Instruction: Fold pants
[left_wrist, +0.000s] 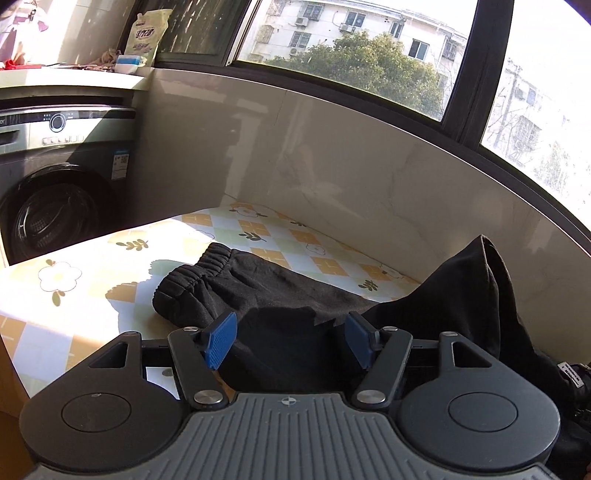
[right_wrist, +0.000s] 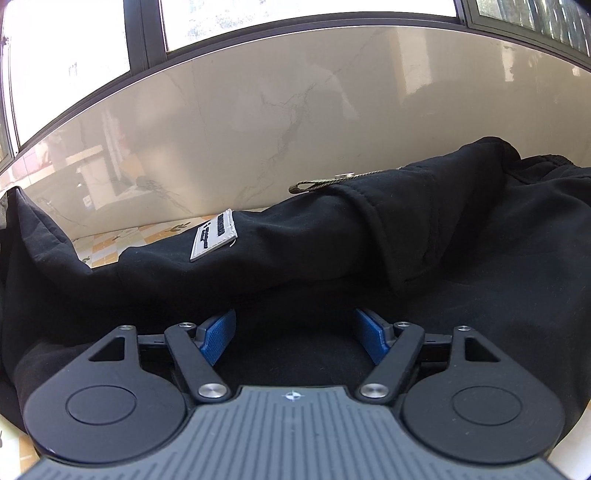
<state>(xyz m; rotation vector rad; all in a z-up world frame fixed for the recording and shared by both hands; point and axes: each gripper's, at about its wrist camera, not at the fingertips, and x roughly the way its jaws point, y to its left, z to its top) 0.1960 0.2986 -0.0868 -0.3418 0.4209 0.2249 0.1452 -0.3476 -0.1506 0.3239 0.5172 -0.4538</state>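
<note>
Black pants (left_wrist: 280, 291) lie on a table with a floral check cloth (left_wrist: 92, 266). Their elastic waistband (left_wrist: 192, 277) points left in the left wrist view, and a part of the cloth stands up in a peak at the right (left_wrist: 480, 280). My left gripper (left_wrist: 290, 339) is open, its blue pads just above the pants, holding nothing. In the right wrist view the pants (right_wrist: 369, 240) fill the frame, with a white label (right_wrist: 214, 240) and a cargo pocket (right_wrist: 402, 229). My right gripper (right_wrist: 295, 338) is open right over the fabric, holding nothing.
A marble wall (left_wrist: 332, 166) runs behind the table under dark-framed windows (left_wrist: 476, 74). A washing machine (left_wrist: 55, 177) stands at the left, with a detergent bag (left_wrist: 146, 35) on the counter above it. The table's left edge drops off near it.
</note>
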